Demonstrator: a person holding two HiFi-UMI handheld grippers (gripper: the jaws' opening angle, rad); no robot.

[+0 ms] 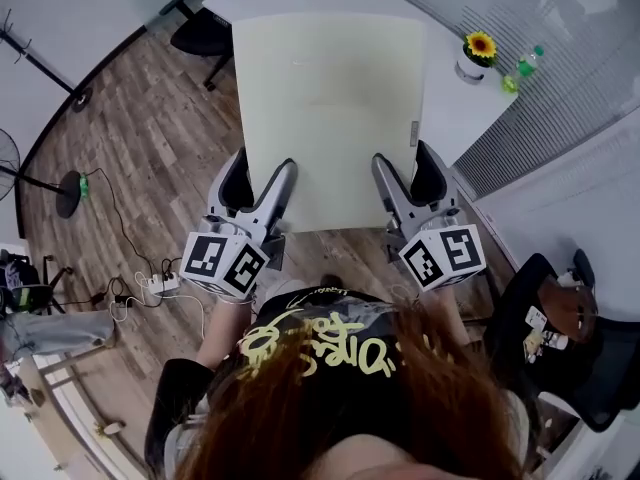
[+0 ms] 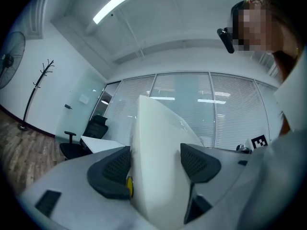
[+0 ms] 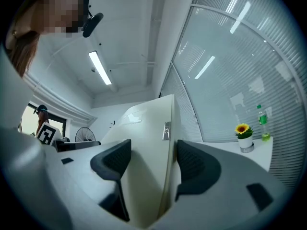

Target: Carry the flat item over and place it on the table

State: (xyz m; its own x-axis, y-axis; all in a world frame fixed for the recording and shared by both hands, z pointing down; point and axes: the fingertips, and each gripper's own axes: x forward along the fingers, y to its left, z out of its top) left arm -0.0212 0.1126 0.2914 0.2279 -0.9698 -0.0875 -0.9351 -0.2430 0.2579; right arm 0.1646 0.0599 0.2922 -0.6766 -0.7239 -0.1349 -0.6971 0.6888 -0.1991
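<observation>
A large flat cream-white board (image 1: 328, 108) is held level in front of me, its near edge over the wooden floor and its far part above the white table (image 1: 455, 108). Whether it touches the table I cannot tell. My left gripper (image 1: 258, 194) is shut on the board's near-left edge, and my right gripper (image 1: 408, 184) is shut on its near-right edge. In the left gripper view the board (image 2: 158, 147) fills the gap of the left gripper (image 2: 156, 169). In the right gripper view the board (image 3: 144, 143), bearing a small metal plate (image 3: 166, 130), sits edge-on in the right gripper (image 3: 153, 166).
A potted sunflower (image 1: 478, 54) and a green bottle (image 1: 528, 62) stand at the table's right corner. A black office chair (image 1: 200, 30) is at the table's far left, another chair (image 1: 565, 338) at my right. A floor fan (image 1: 70, 190) and cables (image 1: 150, 286) lie left.
</observation>
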